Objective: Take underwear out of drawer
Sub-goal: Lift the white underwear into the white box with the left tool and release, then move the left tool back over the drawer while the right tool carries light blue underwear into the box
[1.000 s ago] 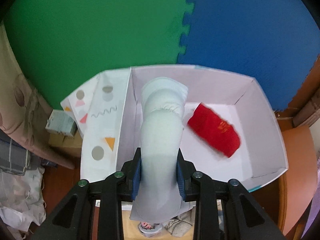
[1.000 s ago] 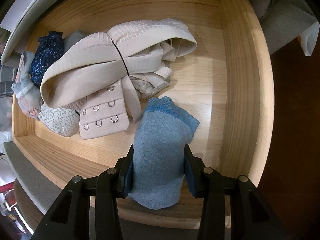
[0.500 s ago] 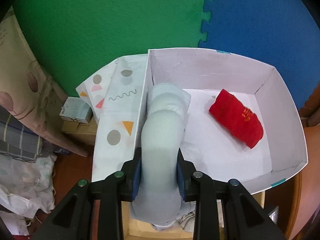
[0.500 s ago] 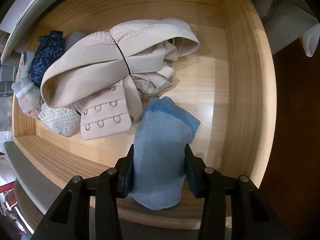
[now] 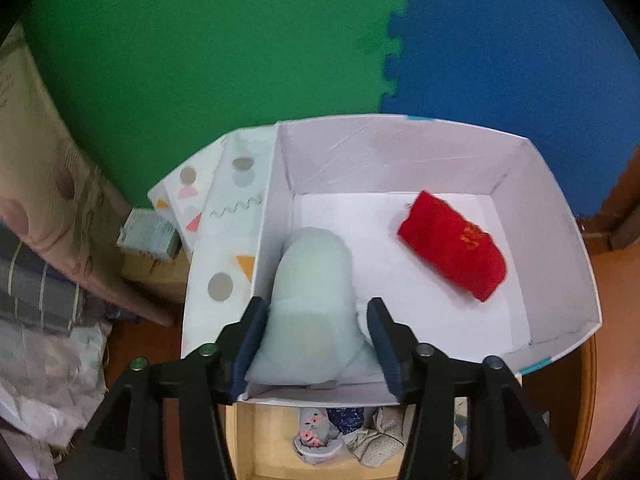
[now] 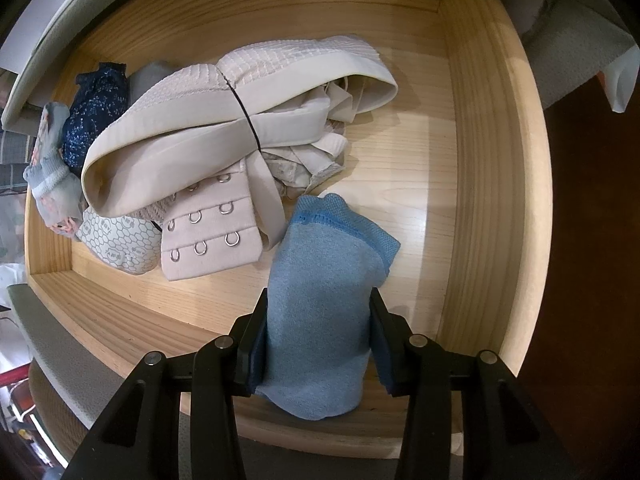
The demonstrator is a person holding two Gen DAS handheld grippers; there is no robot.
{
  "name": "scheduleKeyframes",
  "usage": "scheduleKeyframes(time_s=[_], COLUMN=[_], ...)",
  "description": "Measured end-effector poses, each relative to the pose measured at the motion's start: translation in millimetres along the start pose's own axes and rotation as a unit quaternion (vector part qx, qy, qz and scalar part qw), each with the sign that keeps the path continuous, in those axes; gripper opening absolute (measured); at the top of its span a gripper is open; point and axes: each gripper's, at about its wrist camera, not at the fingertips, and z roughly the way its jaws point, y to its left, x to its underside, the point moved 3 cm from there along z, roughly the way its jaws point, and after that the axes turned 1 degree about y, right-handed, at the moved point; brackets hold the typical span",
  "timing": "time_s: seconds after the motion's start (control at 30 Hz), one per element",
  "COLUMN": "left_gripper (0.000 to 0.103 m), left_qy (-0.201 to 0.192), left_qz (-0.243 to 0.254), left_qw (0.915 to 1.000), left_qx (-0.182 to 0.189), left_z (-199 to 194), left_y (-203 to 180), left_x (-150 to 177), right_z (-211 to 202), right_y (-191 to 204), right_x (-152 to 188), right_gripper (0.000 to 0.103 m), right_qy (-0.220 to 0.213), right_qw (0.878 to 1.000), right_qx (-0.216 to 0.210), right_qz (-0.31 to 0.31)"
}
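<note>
In the left wrist view my left gripper [image 5: 316, 312] stands open around a pale mint folded underwear [image 5: 310, 312], which rests in the near left corner of a white box [image 5: 552, 264]; there is a gap at the right finger. A red folded underwear [image 5: 454, 246] lies further right in the box. In the right wrist view my right gripper [image 6: 318, 312] is shut on a blue folded underwear [image 6: 324, 292] just above the floor of the wooden drawer [image 6: 492, 184]. A beige bra [image 6: 224, 140] and several small garments lie to the left in the drawer.
The box's patterned lid [image 5: 224, 216] leans at its left side. Green and blue foam mats [image 5: 240, 60] cover the floor behind. Cloth and a small carton [image 5: 150, 236] lie at the left. The drawer [image 5: 280, 432] with small garments shows below the box.
My left gripper has moved down into the box and opened; the mint underwear now rests on the box floor. My right gripper still holds the blue underwear, nearly unmoved.
</note>
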Motion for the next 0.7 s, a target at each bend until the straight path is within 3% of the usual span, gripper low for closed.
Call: scheduleKeyframes(time_s=[0.37,0.53,0.7], left_gripper=[0.057,0.057,0.057], left_qy=[-0.038,-0.057,-0.048], left_qz=[0.021,0.016,0.001], left_qw=[0.999,0.9975,0.9974], left_qx=[-0.012,-0.038,-0.055], left_z=[-51.2,-68.2,-60.6], left_y=[11.6,35.8,59.0], left_x=[22.6,56.8,103.1], right_z=[-0.4,-2.6,-13.4], right_y=[1.3,-0.9,1.0], right_x=[-1.1,-0.9,0.4], right_gripper=[0.041,0.041,0.04], right_qy=[-0.001,-0.008,-0.039], right_qw=[1.0,1.0,0.999], right_qx=[0.001,0.001,0.005], right_qz=[-0.001,0.002,-0.001])
